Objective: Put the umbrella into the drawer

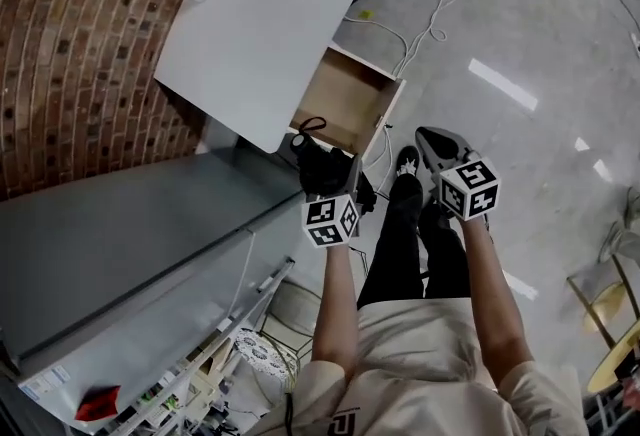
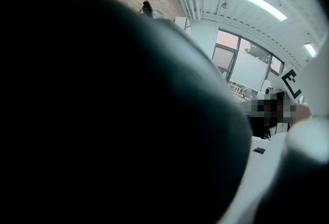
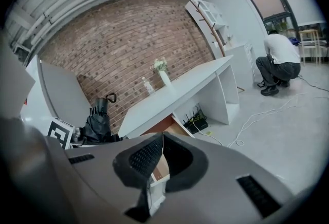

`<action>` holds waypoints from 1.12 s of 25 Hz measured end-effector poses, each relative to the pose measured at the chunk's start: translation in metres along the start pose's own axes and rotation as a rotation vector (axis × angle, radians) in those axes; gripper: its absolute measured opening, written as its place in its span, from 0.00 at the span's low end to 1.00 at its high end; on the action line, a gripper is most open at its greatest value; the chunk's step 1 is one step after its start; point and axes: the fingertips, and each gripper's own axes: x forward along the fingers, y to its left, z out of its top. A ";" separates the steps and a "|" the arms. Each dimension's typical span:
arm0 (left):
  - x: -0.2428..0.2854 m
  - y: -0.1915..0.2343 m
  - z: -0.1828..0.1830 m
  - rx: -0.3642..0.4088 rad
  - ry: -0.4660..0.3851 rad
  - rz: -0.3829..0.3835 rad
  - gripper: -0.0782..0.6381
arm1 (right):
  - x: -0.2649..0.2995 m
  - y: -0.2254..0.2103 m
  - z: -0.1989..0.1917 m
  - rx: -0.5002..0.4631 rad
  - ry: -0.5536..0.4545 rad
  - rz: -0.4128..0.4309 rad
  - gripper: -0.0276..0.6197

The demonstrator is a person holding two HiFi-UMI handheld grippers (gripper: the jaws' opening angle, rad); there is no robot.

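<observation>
- Black umbrella (image 1: pixel 320 164), folded, sits clamped in our left tongs (image 1: pixel 338 182), near the open drawer (image 1: pixel 347 102) so we can drop it in.
- Our right tongs (image 3: pixel 162 141) are closed on nothing, held aside for room.

No legible text anywhere. Marker cubes (image 1: pixel 331 220) carry square patterns only. Sticker (image 1: pixel 45 384) on grey cabinet (image 1: pixel 120 244): too small to read.

A vase (image 3: pixel 165 78) and a bottle (image 3: pixel 148 86) stand on the white desk (image 3: pixel 198 80) beside the brick wall (image 3: pixel 128 38).
</observation>
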 end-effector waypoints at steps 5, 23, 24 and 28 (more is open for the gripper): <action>0.057 0.018 -0.007 0.032 0.026 -0.058 0.50 | 0.029 -0.012 -0.014 0.060 0.001 -0.023 0.15; 0.233 0.079 -0.091 0.064 0.229 -0.125 0.50 | 0.099 -0.068 -0.096 0.142 0.146 -0.085 0.15; 0.237 0.082 -0.096 0.063 0.246 -0.122 0.50 | 0.101 -0.071 -0.099 0.132 0.159 -0.094 0.15; 0.253 0.098 -0.110 0.039 0.291 -0.103 0.50 | 0.106 -0.083 -0.103 0.155 0.165 -0.130 0.15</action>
